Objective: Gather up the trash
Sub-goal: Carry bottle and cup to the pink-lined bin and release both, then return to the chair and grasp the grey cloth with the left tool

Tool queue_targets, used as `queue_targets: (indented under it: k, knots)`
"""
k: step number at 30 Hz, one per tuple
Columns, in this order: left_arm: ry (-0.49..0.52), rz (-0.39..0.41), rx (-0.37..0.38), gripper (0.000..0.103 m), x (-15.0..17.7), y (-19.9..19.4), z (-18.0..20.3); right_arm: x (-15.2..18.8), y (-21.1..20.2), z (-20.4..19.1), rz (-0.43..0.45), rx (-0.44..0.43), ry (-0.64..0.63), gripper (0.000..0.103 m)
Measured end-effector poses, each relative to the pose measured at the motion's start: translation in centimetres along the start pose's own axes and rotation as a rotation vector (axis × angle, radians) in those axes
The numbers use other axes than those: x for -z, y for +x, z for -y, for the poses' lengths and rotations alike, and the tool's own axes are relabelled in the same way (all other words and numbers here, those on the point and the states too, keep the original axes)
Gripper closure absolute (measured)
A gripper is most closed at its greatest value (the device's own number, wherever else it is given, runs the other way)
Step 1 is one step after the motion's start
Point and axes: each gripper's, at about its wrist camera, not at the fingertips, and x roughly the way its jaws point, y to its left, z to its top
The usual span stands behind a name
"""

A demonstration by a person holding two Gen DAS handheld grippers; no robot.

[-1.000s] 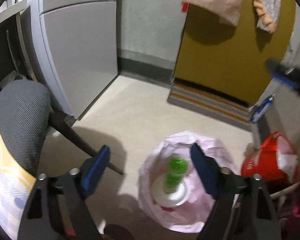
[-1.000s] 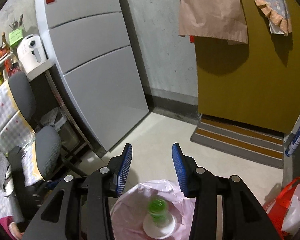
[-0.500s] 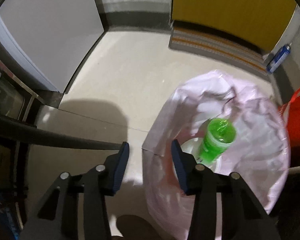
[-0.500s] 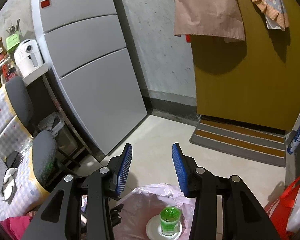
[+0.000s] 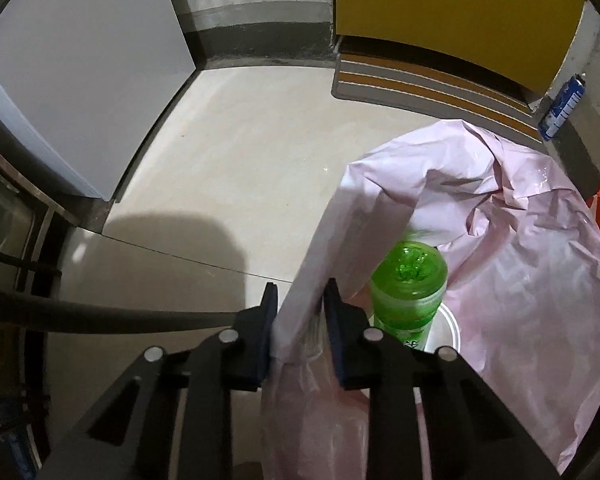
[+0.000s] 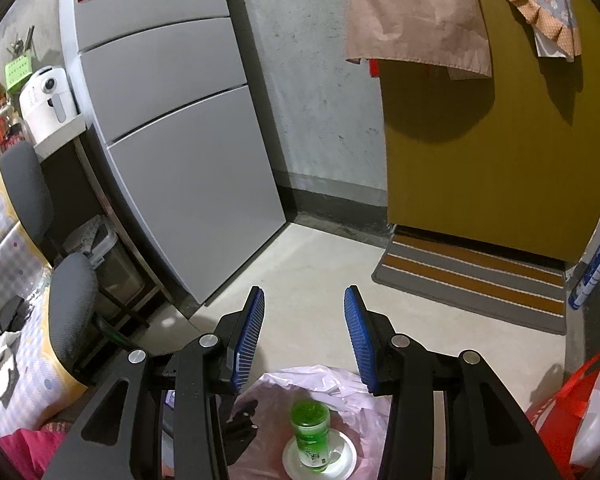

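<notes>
The left hand-held gripper (image 5: 298,300) has dropped from above the thin pink plastic trash bag (image 5: 520,280) to its near rim, and its jaws have just been closing with a fold of that rim between them; the blue pads look to be pinching the film. The bag stands open on the pale floor (image 5: 240,168), with a clear green plastic bottle (image 5: 410,280) upright inside on a white round lid or plate (image 6: 346,454). The right hand-held gripper (image 6: 304,332) hangs above the bag, jaws partly apart and holding nothing. With one edge likely caught, the bag can probably be lifted or its mouth gathered, though thin film may slip.
</notes>
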Motion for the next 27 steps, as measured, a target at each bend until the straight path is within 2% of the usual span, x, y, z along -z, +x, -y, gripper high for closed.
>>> queue_targets:
  k: [4,11,14,15,17,20,22,27]
  knots:
    - [-0.038,0.016,-0.044,0.081,-0.2,0.0,-1.0,-0.1,0.4,-0.6,-0.009,-0.006,-0.006,0.059]
    - [-0.241,0.022,-0.164,0.081,-0.2,0.0,-6.1,-0.1,-0.1,-1.9,0.0,-0.031,-0.03,0.059]
    - [-0.253,0.052,-0.204,0.075,-0.2,-1.0,-6.1,-0.1,-0.4,-2.7,-0.006,-0.051,-0.052,0.059]
    - [-0.243,0.078,-0.217,0.066,-0.3,-1.7,-6.0,-0.2,-0.6,-3.0,-0.005,-0.057,-0.058,0.059]
    - [-0.231,0.132,-0.224,0.055,-0.6,-3.8,-5.6,-0.3,-1.4,-3.9,0.003,-0.078,-0.078,0.058]
    - [-0.247,0.214,-0.176,0.055,-1.0,-7.9,-5.6,-0.7,-2.7,-5.2,0.025,-0.102,-0.102,0.058]
    - [-0.258,0.239,-0.14,0.055,-1.2,-10.7,-5.8,-1.2,-4.2,-6.4,0.05,-0.117,-0.122,0.058]
    - [-0.248,0.29,-0.164,0.054,-0.4,-19.3,-6.8,-2.3,-8.1,-9.2,0.094,-0.203,-0.156,0.054]
